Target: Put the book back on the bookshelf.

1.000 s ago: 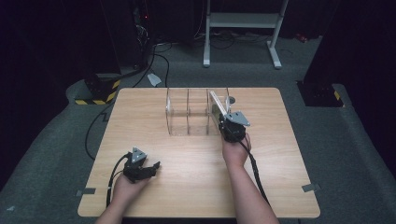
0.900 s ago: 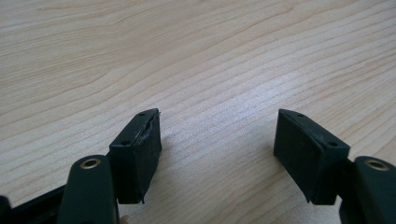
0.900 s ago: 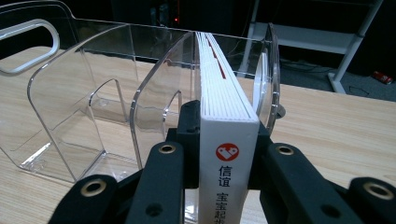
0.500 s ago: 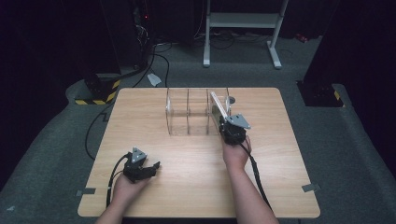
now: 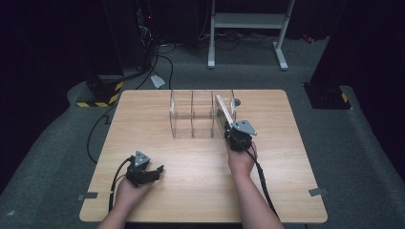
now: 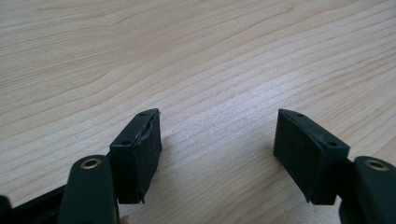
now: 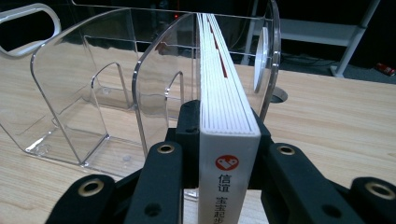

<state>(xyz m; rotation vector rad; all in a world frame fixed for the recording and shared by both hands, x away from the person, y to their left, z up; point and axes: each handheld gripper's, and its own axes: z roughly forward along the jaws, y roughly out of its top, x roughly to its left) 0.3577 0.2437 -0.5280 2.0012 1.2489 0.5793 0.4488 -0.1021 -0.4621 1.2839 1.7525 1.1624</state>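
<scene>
Evidently stiff and light, the white book (image 7: 227,140) sat clamped at its spine in the right gripper (image 7: 224,140); the left gripper (image 6: 217,140) gaped empty.

we are in a lab or test studio: a lone wooden table (image 5: 200,191) stands on grey carpet (image 5: 62,157), ringed by black curtains (image 5: 47,43). cables (image 5: 157,57) trail across the floor past a hazard-striped block (image 5: 98,98), and a white metal stand (image 5: 248,28) waits behind.
</scene>
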